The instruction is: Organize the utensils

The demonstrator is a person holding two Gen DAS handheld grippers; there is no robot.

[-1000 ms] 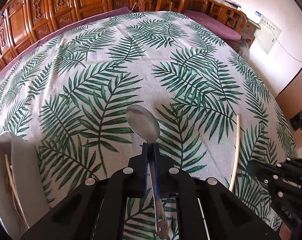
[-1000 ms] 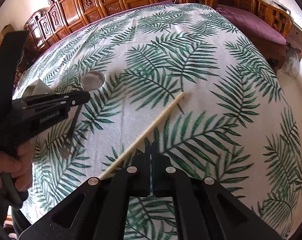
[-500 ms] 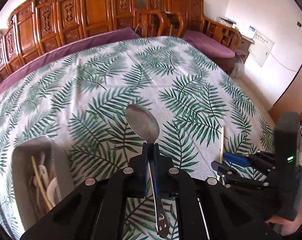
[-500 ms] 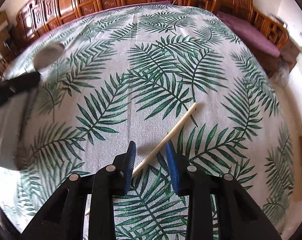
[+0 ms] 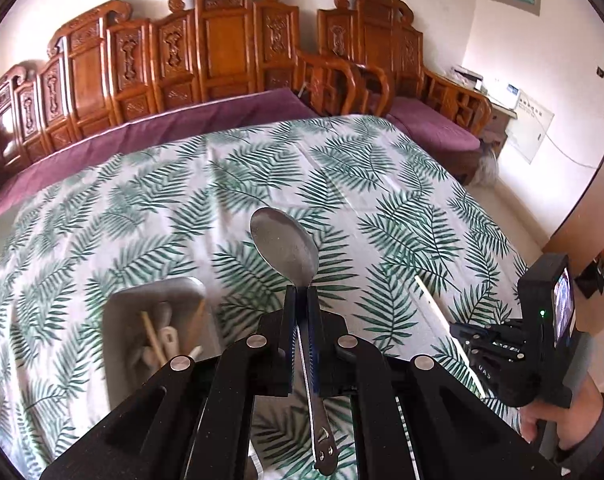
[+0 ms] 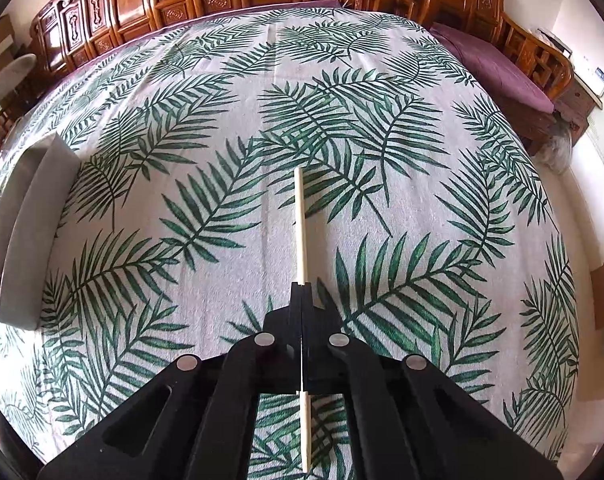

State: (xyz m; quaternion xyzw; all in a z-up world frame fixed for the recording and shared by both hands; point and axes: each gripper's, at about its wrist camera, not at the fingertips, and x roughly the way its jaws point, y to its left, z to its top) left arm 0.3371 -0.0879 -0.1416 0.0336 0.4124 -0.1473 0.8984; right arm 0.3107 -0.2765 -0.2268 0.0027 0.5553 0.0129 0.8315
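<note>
The left claw [image 5: 300, 300] is clamped on the neck of the spoon [image 5: 286, 246], bowl pointing forward and handle trailing back between the fingers; the grey tray [image 5: 114, 312] of utensils lies on the surface below and to its left, nearer this hand. The right claw [image 6: 303, 292] has just closed on the chopstick [image 6: 300, 216], whose long axis runs straight ahead along the fingers, with the tray well apart at far left.

One metal spoon [image 5: 284, 246] is counted, clamped in the left gripper [image 5: 302, 292]. One pale chopstick [image 6: 300, 220] is counted between the right gripper's [image 6: 302, 286] fingers. One grey tray [image 5: 116, 320] is counted left of the spoon; its contents are too blurred for counting.
</note>
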